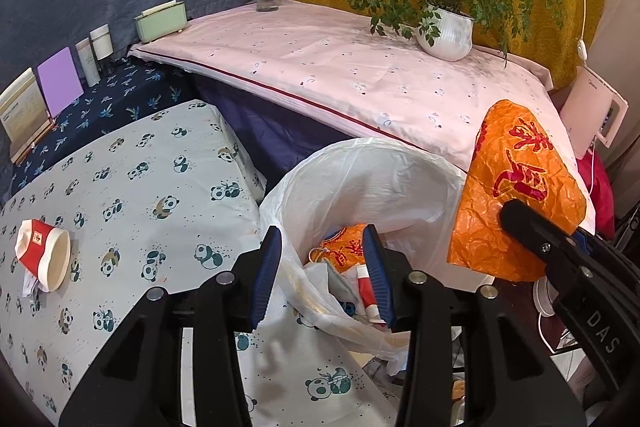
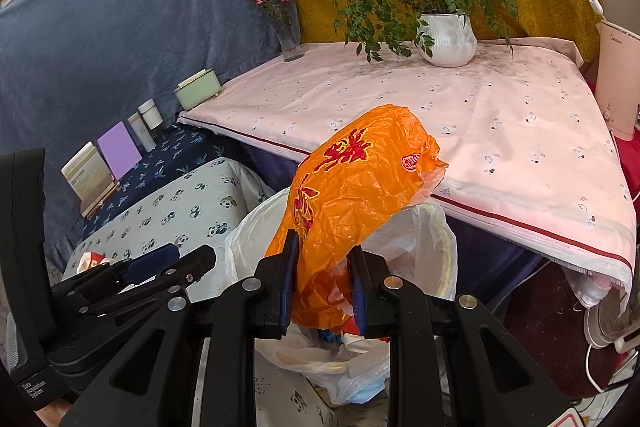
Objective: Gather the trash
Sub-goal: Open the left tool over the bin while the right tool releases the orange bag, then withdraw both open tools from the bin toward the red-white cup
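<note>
Over the panda-print table (image 1: 132,179), left tongs (image 1: 326,267) gape empty; right tongs (image 2: 325,277) pinch orange bag (image 2: 352,179).

Two orange bags (image 1: 516,187), one cup (image 1: 44,253)

A: State the left gripper (image 1: 324,267) condition.
B: Jaws apart, nothing between the pads, positioned above the white bin liner (image 1: 384,179).
A: Liner contents?
B: Orange wrapper scraps (image 1: 346,247) and mixed litter.
A: Other items?
B: Right gripper (image 1: 532,231) clamps an orange plastic bag (image 1: 516,187). A crushed paper cup (image 1: 42,253) lies on the panda-print cloth (image 1: 140,195).
</note>
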A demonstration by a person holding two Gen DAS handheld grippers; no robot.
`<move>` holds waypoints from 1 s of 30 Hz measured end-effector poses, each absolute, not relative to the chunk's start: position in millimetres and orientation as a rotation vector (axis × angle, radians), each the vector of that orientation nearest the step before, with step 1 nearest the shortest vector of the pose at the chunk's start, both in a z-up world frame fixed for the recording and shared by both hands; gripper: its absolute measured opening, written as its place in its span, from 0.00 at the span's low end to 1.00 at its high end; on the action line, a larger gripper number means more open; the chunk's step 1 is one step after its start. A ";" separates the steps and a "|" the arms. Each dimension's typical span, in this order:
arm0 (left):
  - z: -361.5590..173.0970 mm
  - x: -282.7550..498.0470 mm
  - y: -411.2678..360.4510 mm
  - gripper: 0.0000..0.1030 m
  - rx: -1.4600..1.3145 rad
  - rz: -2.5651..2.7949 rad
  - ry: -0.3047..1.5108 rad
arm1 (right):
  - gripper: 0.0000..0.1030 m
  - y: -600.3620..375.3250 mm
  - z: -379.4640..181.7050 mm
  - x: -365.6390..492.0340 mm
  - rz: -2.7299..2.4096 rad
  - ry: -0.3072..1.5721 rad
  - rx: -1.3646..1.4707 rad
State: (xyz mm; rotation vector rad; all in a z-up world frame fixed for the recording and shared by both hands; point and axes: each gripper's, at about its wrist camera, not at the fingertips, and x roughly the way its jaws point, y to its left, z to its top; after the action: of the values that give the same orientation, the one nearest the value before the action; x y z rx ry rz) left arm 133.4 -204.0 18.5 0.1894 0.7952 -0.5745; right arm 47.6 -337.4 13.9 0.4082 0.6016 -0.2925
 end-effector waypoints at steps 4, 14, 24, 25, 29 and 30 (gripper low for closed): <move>17.8 136.6 -198.3 0.41 0.181 -0.561 0.799 | 0.25 -335.7 11.8 51.8 -0.291 0.613 0.400; 18.2 141.8 -186.3 0.51 0.170 -0.537 0.797 | 0.48 -324.8 9.2 64.8 -0.284 0.632 0.364; 16.6 145.2 -175.8 0.51 0.149 -0.519 0.806 | 0.48 -318.1 14.3 64.8 -0.275 0.623 0.362; 16.7 145.2 -174.9 0.51 0.148 -0.518 0.806 | 0.48 -317.1 15.4 64.7 -0.274 0.621 0.360; 17.3 145.5 -169.7 0.51 0.142 -0.512 0.806 | 0.48 -311.6 18.8 64.3 -0.269 0.616 0.353; 17.3 145.9 -167.9 0.51 0.140 -0.510 0.806 | 0.48 -310.4 19.6 64.6 -0.267 0.615 0.352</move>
State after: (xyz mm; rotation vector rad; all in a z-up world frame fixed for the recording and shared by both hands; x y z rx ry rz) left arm 145.9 -167.9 17.3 0.1404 0.8061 -0.5098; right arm 64.6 -310.4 19.6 0.3516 0.6153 -0.2674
